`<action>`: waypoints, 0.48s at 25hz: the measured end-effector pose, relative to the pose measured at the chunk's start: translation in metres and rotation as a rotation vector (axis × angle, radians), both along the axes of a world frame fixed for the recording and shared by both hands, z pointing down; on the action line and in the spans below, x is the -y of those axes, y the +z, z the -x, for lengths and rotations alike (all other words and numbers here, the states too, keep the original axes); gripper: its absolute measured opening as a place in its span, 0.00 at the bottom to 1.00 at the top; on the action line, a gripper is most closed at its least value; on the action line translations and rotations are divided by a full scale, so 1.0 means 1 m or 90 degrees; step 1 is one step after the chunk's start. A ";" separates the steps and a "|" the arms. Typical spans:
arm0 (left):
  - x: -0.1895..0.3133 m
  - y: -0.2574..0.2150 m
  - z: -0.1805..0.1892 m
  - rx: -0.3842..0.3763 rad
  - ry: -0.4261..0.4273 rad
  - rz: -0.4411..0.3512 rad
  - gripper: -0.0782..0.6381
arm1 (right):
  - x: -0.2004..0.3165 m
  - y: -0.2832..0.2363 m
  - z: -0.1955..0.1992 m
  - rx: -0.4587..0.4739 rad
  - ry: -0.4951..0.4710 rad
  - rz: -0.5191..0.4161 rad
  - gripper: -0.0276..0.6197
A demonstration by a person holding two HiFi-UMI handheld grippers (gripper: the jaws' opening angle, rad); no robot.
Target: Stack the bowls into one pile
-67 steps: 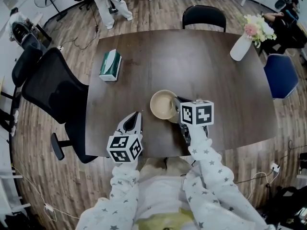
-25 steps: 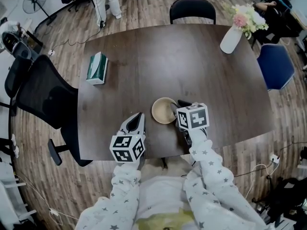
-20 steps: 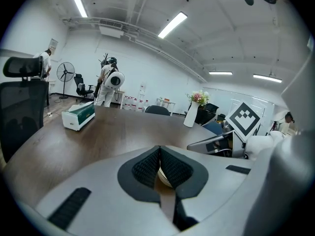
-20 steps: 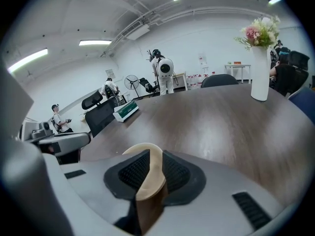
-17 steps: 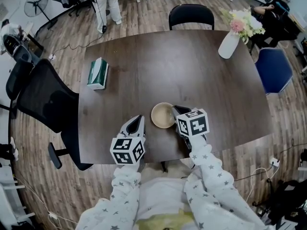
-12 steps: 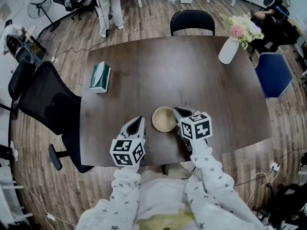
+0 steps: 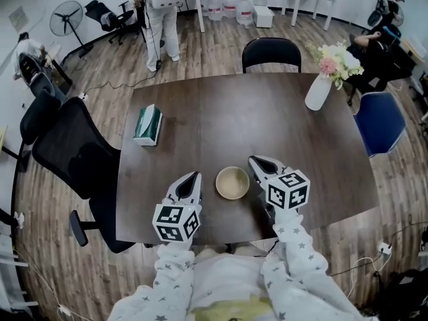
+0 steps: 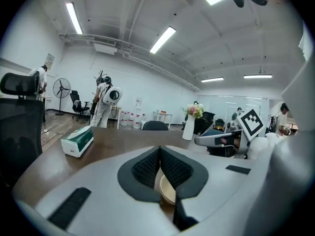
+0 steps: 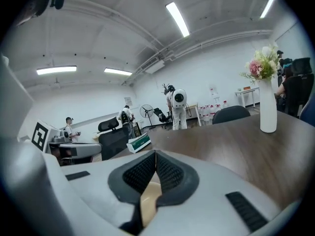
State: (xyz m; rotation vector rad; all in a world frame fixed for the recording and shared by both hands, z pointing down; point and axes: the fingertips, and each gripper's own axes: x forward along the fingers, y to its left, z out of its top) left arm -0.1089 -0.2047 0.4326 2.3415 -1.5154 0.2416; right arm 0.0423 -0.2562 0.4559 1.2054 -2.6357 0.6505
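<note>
1. Head view: the tan bowls (image 7: pixel 233 182) read as a single round shape on the dark table (image 7: pixel 267 112), near its front edge. How many are nested cannot be told.
2. The left gripper (image 7: pixel 194 176) sits just left of the bowls and the right gripper (image 7: pixel 253 158) just right of them. Neither touches them.
3. Left gripper view: the jaws are pressed together and hold nothing. A bowl rim (image 8: pixel 167 191) shows beyond them.
4. Right gripper view: the jaws are clenched and empty. The bowls (image 9: pixel 149 200) show tan through the gap below the tips.
5. The bowls look stiff, smooth and fairly light, so probably slippery. A pinch across the rim wall, one jaw inside and one outside, seems the best hold.
</note>
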 end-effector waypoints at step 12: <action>0.002 -0.044 0.017 0.048 -0.012 -0.104 0.15 | 0.002 -0.061 -0.016 0.047 0.019 -0.143 0.08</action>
